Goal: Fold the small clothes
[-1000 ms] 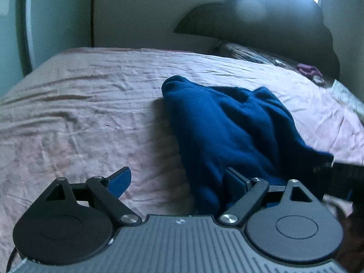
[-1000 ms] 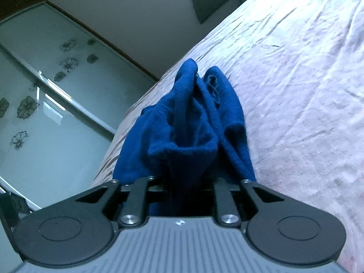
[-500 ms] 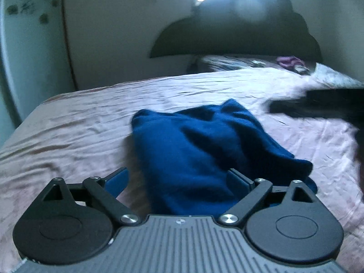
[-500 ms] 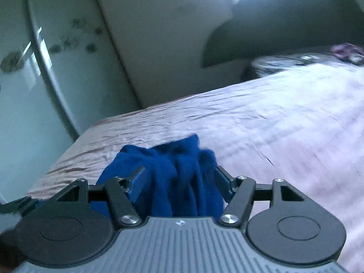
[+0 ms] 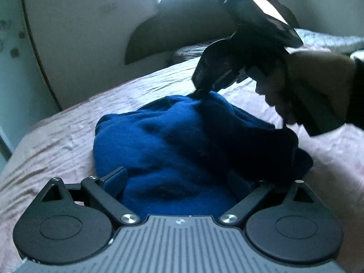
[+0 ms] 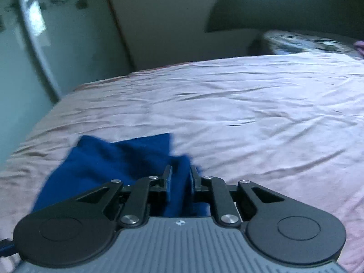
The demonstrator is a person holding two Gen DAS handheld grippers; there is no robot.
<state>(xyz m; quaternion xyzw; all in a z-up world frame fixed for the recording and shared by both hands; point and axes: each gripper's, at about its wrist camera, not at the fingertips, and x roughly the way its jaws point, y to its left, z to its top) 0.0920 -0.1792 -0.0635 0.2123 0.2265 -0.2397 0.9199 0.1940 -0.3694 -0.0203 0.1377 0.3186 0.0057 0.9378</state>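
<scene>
A dark blue fleece garment (image 5: 170,136) lies bunched on the pink bed sheet (image 5: 56,141). My left gripper (image 5: 176,177) is open, its jaws wide, with the garment's near edge between and beneath the fingers, not pinched. My right gripper (image 5: 200,94), held by a person's hand (image 5: 318,91), comes in from the upper right and pinches the garment's far top edge. In the right wrist view the right gripper (image 6: 180,173) is closing its jaws, with a fold of the blue garment (image 6: 109,157) squeezed between the pads.
The wrinkled pink sheet (image 6: 250,113) stretches far to the right and back. A dark curved headboard (image 6: 284,11) and a patterned pillow (image 6: 307,43) stand at the far end. A mirrored wardrobe door (image 6: 34,45) with flower decals runs along the left side.
The right gripper let go of the garment, swung across into the left wrist view, and shut on a fold at its far edge. The left gripper moved in over the near edge.
</scene>
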